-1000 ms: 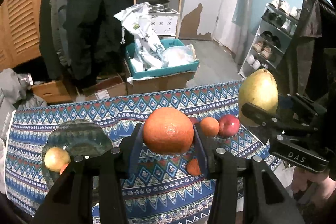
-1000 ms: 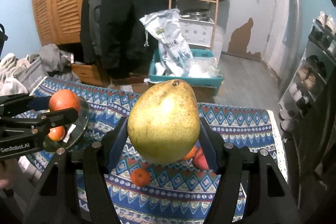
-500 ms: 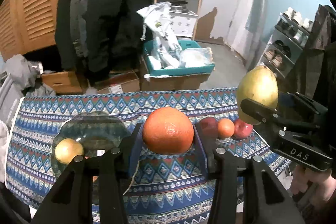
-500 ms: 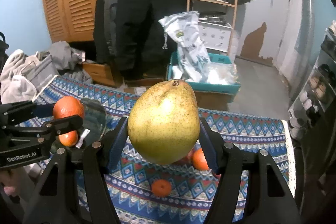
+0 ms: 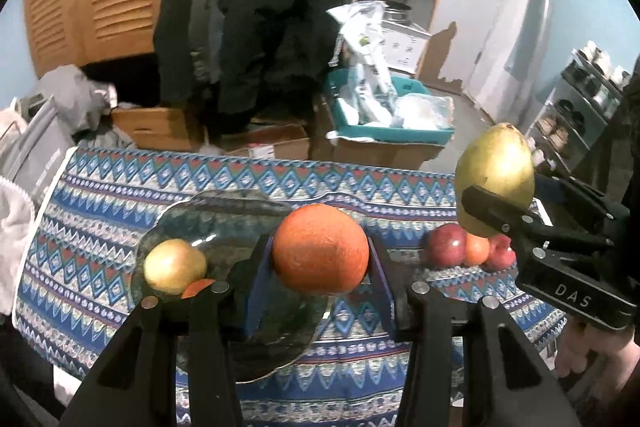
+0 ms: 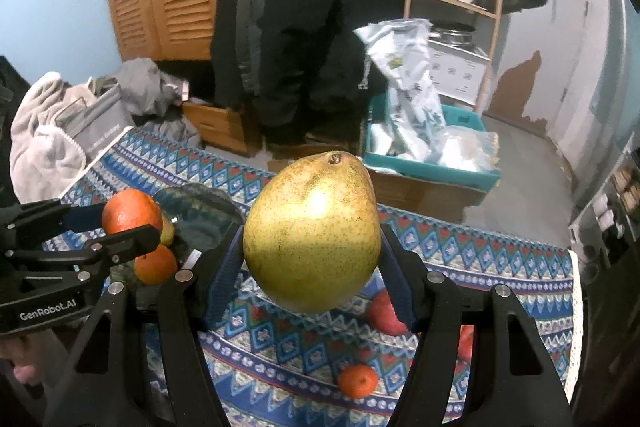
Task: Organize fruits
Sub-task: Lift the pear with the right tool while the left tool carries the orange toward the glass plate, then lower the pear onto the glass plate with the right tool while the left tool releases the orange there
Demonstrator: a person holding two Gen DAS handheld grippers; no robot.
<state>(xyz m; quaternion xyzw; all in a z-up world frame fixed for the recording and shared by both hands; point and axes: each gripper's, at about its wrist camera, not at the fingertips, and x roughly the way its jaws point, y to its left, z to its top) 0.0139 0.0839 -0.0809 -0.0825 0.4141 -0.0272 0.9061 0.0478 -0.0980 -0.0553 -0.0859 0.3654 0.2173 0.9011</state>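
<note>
You are carrying two fruits toward the plate point(image 5: 224, 211).

Your left gripper point(image 5: 320, 259) jaws are squeezing an orange point(image 5: 320, 253) above the plate; the right gripper point(image 6: 312, 247) jaws are squeezing a pear point(image 6: 312, 235). Two fruits are sitting on the plate; apples point(image 5: 446, 245) are waiting on the desk point(image 5: 100, 195).

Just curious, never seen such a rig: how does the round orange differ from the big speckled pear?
The round orange is deep orange with dimpled skin; the big speckled pear is yellow-green and freckled. The orange is rounder and smaller; the pear tapers. The left gripper clamps the orange, the right gripper the pear. Both hang above the patterned tablecloth.
</note>
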